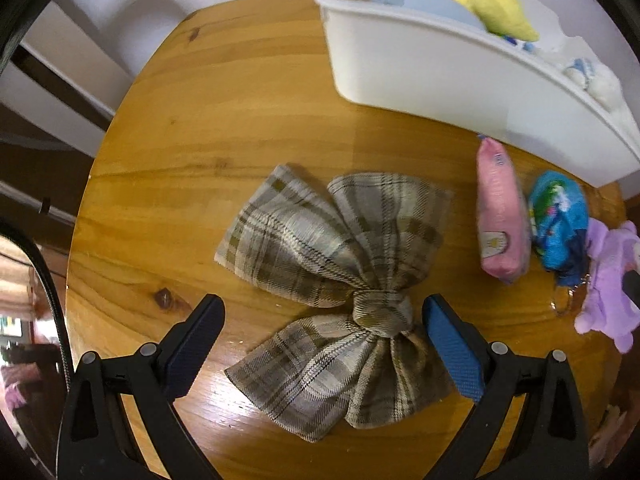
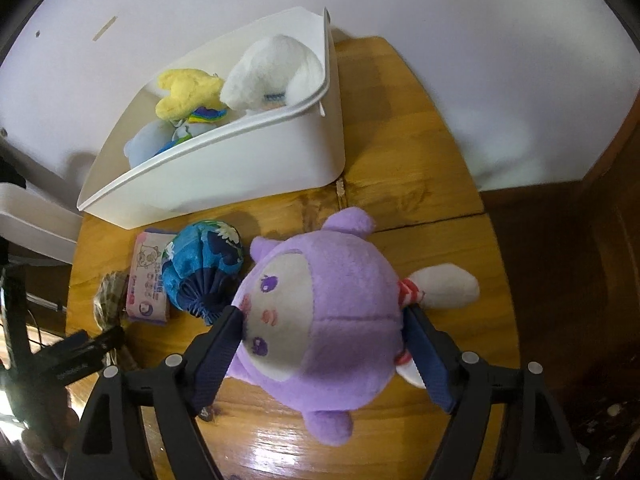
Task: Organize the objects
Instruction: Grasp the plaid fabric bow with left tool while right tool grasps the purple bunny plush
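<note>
Left gripper (image 1: 323, 322): jaws spread wide, holding nothing, poised over the knot of a grey-brown plaid fabric bow (image 1: 340, 280) lying flat on the round varnished wooden table (image 1: 180, 152). Pads stand clear of the cloth on both sides. Open wood to the left of the bow and beyond it, out to the table's curved edge.

Right gripper (image 2: 326, 320): jaws closed against both flanks of a round purple plush toy with a pale face (image 2: 320, 320), pads touching the plush. Whether it rests on the table or is lifted, I cannot tell.

White rectangular plastic bin (image 2: 240, 168) stands at the table's far edge against the wall; inside are a yellow plush (image 2: 186, 94), a white plush (image 2: 272, 70) and a pale blue plush (image 2: 146, 142).

Between bin and purple toy: pink tissue packet (image 2: 148, 280) and blue patterned drawstring pouch (image 2: 208, 264), touching each other, just beside the toy. Bare wood right of the bin, to the table edge.
</note>
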Demonstrator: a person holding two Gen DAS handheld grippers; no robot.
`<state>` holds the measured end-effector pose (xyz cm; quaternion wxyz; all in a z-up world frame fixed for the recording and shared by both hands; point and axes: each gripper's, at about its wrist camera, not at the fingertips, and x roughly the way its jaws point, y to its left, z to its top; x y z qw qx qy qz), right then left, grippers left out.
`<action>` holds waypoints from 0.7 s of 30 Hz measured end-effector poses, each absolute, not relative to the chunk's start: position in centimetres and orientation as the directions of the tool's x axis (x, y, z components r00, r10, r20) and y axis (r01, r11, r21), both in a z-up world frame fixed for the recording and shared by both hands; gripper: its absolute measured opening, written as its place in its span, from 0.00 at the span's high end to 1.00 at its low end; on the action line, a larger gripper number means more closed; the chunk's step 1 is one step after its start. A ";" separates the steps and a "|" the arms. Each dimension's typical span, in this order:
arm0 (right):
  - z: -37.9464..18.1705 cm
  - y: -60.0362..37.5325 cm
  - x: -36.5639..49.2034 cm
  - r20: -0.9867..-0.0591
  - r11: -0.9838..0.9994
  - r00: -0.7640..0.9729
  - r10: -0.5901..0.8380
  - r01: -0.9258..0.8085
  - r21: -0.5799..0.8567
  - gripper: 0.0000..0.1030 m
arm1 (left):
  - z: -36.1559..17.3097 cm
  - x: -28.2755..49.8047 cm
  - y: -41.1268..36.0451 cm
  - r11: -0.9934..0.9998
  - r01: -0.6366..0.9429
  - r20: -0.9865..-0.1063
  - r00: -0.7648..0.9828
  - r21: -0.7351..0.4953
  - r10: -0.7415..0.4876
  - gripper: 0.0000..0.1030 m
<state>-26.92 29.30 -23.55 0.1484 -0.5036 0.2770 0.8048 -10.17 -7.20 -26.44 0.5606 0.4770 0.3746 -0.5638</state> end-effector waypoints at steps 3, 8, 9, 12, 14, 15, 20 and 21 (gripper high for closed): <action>-24.3 29.3 -27.1 -0.890 -0.788 -0.448 -0.088 -0.515 0.337 0.22 | -26.8 -10.2 -6.9 -0.073 0.989 -0.955 0.102 0.127 -0.279 0.04; -25.7 28.7 -27.6 -0.893 -0.776 -0.429 -0.135 -0.514 0.365 0.21 | -27.0 -10.4 -6.1 -0.069 0.985 -0.946 0.130 0.157 -0.298 0.05; -25.7 28.4 -27.7 -0.895 -0.786 -0.430 -0.116 -0.511 0.348 0.22 | -26.9 -10.4 -5.9 -0.072 0.984 -0.944 0.132 0.160 -0.303 0.07; -25.7 27.8 -27.8 -0.902 -0.808 -0.423 -0.089 -0.499 0.313 0.26 | -26.9 -10.5 -5.5 -0.075 0.983 -0.942 0.137 0.167 -0.306 0.29; -25.6 27.7 -27.7 -0.900 -0.809 -0.428 -0.082 -0.499 0.311 0.28 | -26.7 -10.4 -5.2 -0.067 0.986 -0.942 0.123 0.151 -0.311 0.42; -25.6 27.6 -27.6 -0.899 -0.810 -0.431 -0.079 -0.497 0.310 0.29 | -26.6 -10.3 -5.1 -0.064 0.986 -0.941 0.126 0.153 -0.314 0.48; -25.1 27.0 -27.0 -0.899 -0.821 -0.435 -0.043 -0.497 0.280 0.33 | -26.4 -10.6 -4.4 -0.065 0.983 -0.934 0.141 0.171 -0.328 0.71; -25.0 26.8 -26.8 -0.898 -0.824 -0.438 -0.036 -0.495 0.274 0.34 | -26.4 -10.7 -4.2 -0.071 0.982 -0.933 0.143 0.176 -0.331 0.72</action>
